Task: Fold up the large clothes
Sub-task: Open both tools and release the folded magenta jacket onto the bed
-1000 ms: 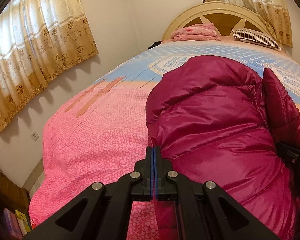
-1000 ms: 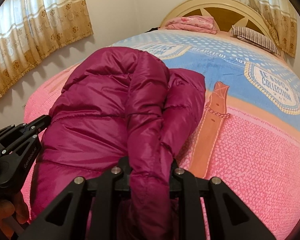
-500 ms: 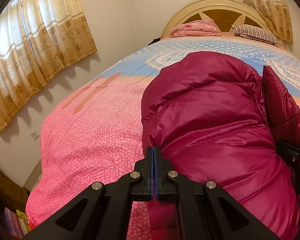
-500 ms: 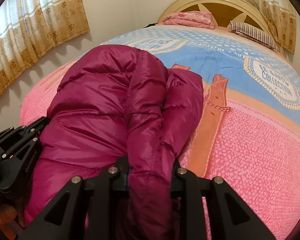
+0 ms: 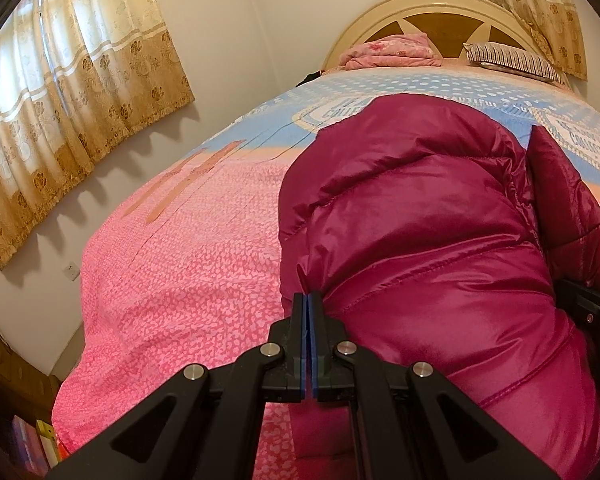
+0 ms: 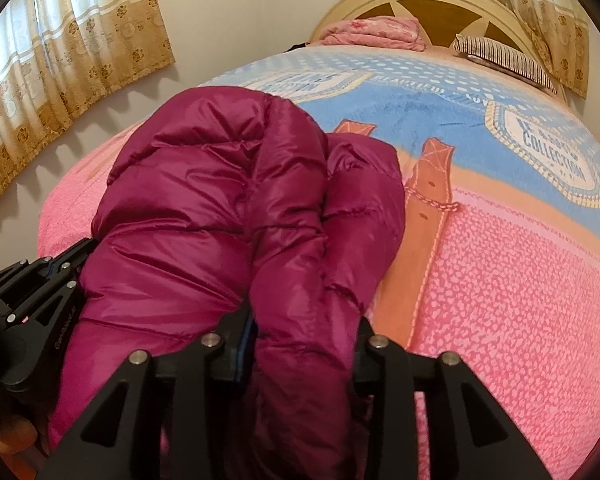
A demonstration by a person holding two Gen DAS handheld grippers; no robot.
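Observation:
A shiny magenta puffer jacket [image 5: 420,220] lies on the bed with a sleeve [image 6: 300,272] folded back along its right side. My left gripper [image 5: 308,296] is shut at the jacket's near left edge, where a small pucker of fabric meets its tips. It also shows at the left of the right wrist view as the left gripper [image 6: 40,280]. My right gripper [image 6: 304,320] straddles the sleeve's near end. Its jaws are opening, and the puffy sleeve still lies between them, no longer squeezed. The right gripper's body [image 5: 592,312] shows at the right edge of the left wrist view.
The jacket rests on a pink and blue bedspread [image 6: 520,280]. A folded pink blanket [image 5: 388,50] and a striped pillow [image 5: 512,60] lie by the headboard [image 5: 440,12]. Curtains [image 5: 60,100] hang on the left wall. Books [image 5: 32,440] stand low beside the bed.
The right gripper's jaws have spread apart around the sleeve, which has puffed out between them. The left gripper stays shut at the jacket's edge. Neither hand has shifted noticeably.

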